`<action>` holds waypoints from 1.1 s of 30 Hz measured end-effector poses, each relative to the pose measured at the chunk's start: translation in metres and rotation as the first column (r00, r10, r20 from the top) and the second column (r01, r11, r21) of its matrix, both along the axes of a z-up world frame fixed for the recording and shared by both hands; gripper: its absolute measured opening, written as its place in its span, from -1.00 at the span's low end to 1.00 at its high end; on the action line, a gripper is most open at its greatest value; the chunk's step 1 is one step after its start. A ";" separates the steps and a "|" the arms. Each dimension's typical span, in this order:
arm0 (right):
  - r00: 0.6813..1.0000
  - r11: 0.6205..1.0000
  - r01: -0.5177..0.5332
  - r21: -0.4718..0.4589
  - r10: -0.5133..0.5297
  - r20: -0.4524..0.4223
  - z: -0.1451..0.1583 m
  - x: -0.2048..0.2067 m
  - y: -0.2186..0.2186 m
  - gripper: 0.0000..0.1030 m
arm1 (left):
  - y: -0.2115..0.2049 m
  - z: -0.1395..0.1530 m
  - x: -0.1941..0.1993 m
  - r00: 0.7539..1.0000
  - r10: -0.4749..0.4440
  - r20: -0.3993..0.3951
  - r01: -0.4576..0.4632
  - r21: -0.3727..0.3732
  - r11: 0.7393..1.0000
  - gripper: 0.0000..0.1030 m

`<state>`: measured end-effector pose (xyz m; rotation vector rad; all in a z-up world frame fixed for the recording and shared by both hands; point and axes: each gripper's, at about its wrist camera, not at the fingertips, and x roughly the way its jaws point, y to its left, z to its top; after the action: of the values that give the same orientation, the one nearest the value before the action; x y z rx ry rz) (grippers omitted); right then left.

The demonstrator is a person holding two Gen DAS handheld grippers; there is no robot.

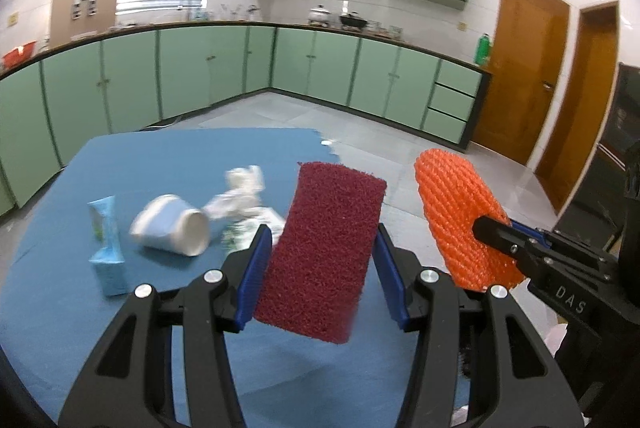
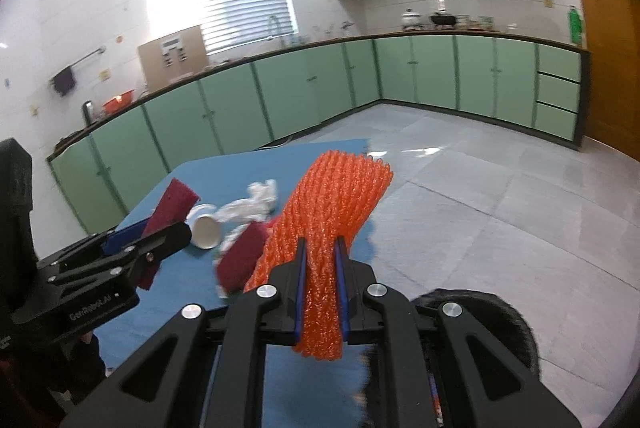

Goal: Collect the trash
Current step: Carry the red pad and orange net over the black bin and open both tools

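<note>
Left gripper (image 1: 320, 260) clamped on one dark red scouring pad (image 1: 324, 248), long axis pointing up and away; right gripper (image 2: 320, 264) pinching one orange foam net sleeve (image 2: 336, 220), likewise. Above blue table (image 1: 160, 156): second red pad (image 2: 240, 260), one tipped white cup (image 1: 172, 230), crumpled paper (image 1: 240, 196), one light blue carton (image 1: 106, 248).

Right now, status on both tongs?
Left tongs shut on red pad. Right tongs shut on orange net. Cup, wrappers left on table.

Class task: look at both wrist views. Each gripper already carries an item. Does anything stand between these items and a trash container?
Cannot be judged: no bin appears in either view. The left gripper clamps the red scouring pad; the right gripper clamps the orange foam net. Only open floor shows beyond.
</note>
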<state>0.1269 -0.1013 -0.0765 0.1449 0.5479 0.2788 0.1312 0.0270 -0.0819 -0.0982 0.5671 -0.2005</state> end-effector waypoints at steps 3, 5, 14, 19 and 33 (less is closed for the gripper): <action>0.999 0.999 0.053 -0.005 -0.053 0.004 -0.002 -0.003 -0.024 -0.75 | -0.020 -0.002 0.007 0.999 -0.046 0.003 0.046 -0.003 0.999 -0.04; 0.996 0.996 0.089 -0.012 -0.088 0.003 -0.004 -0.005 -0.039 -0.75 | -0.034 -0.004 0.011 0.998 -0.071 0.002 0.071 -0.003 0.998 -0.04; 0.973 0.974 0.224 -0.024 -0.225 -0.054 -0.028 -0.006 -0.098 -0.75 | -0.103 -0.021 0.034 0.980 -0.200 -0.009 0.200 -0.006 0.980 -0.04; 0.958 0.962 0.272 -0.032 -0.273 -0.084 -0.044 -0.005 -0.121 -0.75 | -0.136 -0.039 0.041 0.968 -0.249 -0.019 0.249 -0.009 0.969 -0.04; 0.929 0.946 0.322 -0.031 -0.322 -0.183 -0.094 0.011 -0.160 -0.75 | -0.191 -0.083 0.074 0.944 -0.311 -0.113 0.315 0.017 0.949 -0.04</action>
<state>0.1377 -0.2615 -0.1706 0.2595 0.6994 -0.0570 0.2053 -0.1645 -0.1649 0.0166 0.6943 -0.4971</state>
